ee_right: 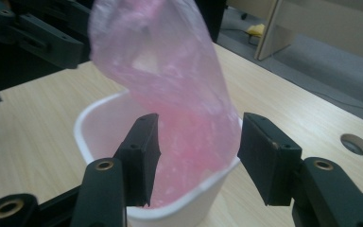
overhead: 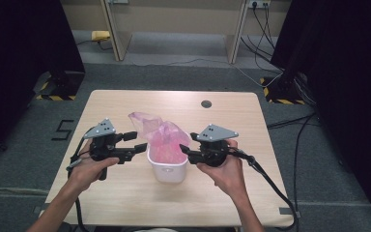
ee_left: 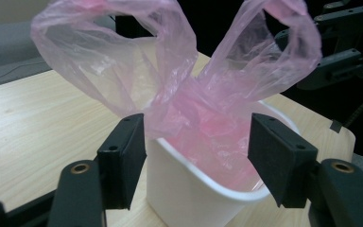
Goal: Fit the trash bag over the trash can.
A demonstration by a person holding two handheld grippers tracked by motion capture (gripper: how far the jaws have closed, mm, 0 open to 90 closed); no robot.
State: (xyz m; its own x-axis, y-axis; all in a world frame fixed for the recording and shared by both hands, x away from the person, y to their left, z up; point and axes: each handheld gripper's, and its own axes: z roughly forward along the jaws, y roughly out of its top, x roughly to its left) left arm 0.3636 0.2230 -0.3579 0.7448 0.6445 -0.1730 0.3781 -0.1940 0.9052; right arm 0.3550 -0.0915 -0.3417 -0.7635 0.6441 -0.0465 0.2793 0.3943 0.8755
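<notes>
With the pink bag lining the white bin mid-counter, both the left gripper and right gripper hover beside it, fingers spread and empty, so folding the bag's loose handles over the rim seems next.

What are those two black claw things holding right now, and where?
Nothing. Both the left gripper and right gripper have open jaws beside the thin pink plastic bag in the small white plastic bin.
</notes>
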